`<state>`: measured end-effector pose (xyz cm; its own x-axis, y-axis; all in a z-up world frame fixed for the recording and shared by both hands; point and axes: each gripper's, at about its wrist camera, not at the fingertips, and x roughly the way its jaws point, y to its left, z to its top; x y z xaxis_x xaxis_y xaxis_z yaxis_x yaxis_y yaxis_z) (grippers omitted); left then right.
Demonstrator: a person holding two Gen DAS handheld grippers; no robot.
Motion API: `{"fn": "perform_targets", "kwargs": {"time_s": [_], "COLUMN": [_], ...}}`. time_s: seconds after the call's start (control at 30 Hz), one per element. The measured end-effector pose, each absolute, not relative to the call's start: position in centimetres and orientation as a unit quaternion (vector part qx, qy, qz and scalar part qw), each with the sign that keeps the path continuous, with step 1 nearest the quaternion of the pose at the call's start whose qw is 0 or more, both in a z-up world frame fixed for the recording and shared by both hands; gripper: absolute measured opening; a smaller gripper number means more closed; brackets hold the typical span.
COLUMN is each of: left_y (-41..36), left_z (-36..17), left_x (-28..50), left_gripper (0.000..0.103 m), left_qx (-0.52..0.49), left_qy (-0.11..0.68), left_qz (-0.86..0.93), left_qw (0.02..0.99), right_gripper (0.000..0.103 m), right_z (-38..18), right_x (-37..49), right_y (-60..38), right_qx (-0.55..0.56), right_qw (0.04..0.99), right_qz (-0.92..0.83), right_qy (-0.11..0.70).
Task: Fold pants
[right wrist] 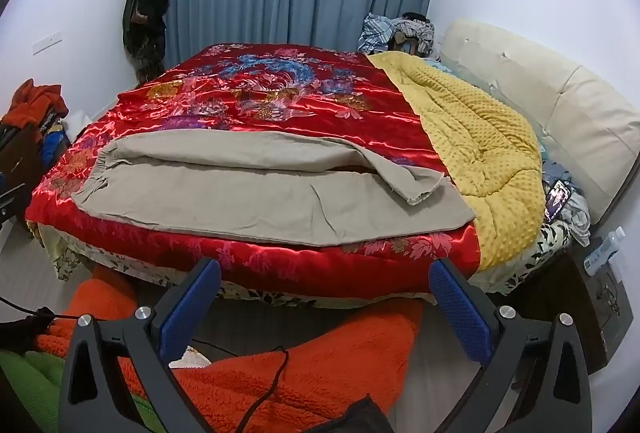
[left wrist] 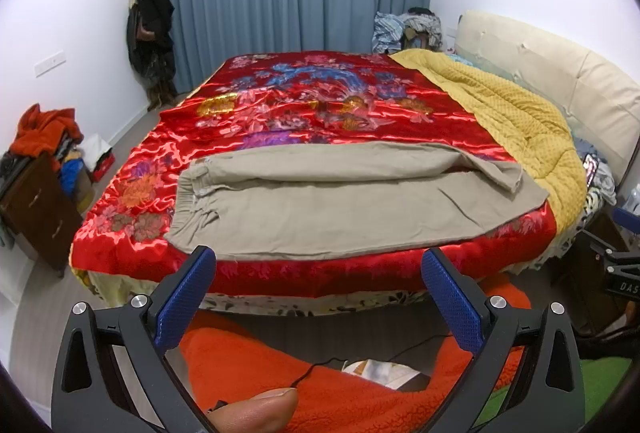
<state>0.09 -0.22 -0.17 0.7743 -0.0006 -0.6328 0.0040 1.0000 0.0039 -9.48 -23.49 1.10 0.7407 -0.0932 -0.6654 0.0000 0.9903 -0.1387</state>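
Note:
Beige pants (left wrist: 340, 209) lie across the near edge of the bed on a red floral satin cover (left wrist: 304, 105), waistband at the left, leg ends at the right. One leg lies folded over the other, its hem corner turned back. They also show in the right wrist view (right wrist: 256, 193). My left gripper (left wrist: 318, 261) is open and empty, held back from the bed's near edge, in front of the pants. My right gripper (right wrist: 326, 273) is open and empty, also short of the bed edge.
A yellow quilt (right wrist: 480, 149) lies bunched along the right side by the cream headboard (right wrist: 540, 93). An orange fleece (right wrist: 320, 353) and a cable lie on the floor below the grippers. A dark cabinet with a clothes pile (left wrist: 36, 185) stands left. A nightstand (right wrist: 592, 297) stands right.

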Motion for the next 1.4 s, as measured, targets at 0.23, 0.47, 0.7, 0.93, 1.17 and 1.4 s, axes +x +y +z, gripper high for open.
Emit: {"fn": "perform_targets", "kwargs": {"time_s": [0.23, 0.47, 0.7, 0.93, 1.17, 1.4], "left_y": [-0.22, -0.19, -0.2, -0.19, -0.15, -0.03], "left_z": [-0.25, -0.19, -0.2, -0.23, -0.07, -0.03], "left_x": [0.13, 0.11, 0.08, 0.14, -0.03, -0.11], "left_gripper": [0.102, 0.102, 0.102, 0.102, 0.102, 0.102], "left_qx": [0.003, 0.003, 0.003, 0.004, 0.005, 0.004], "left_qy": [0.336, 0.336, 0.336, 0.336, 0.336, 0.336], "left_qz": [-0.001, -0.001, -0.001, -0.001, -0.001, 0.0], "left_qw": [0.942, 0.942, 0.942, 0.942, 0.942, 0.942], "right_gripper": [0.103, 0.103, 0.103, 0.103, 0.103, 0.103], "right_z": [0.87, 0.87, 0.82, 0.73, 0.68, 0.46], "right_x": [-9.32, -9.31, -9.32, -9.34, -9.42, -9.3], "right_y": [-23.5, -23.5, -23.48, -23.5, -23.58, -23.58], "right_qx": [-0.065, -0.065, -0.065, -0.065, -0.066, -0.064], "right_qw": [0.93, 0.93, 0.93, 0.93, 0.93, 0.929], "right_qz": [-0.024, -0.025, -0.025, -0.025, -0.025, -0.028], "right_qy": [0.36, 0.361, 0.361, 0.361, 0.36, 0.363]}}
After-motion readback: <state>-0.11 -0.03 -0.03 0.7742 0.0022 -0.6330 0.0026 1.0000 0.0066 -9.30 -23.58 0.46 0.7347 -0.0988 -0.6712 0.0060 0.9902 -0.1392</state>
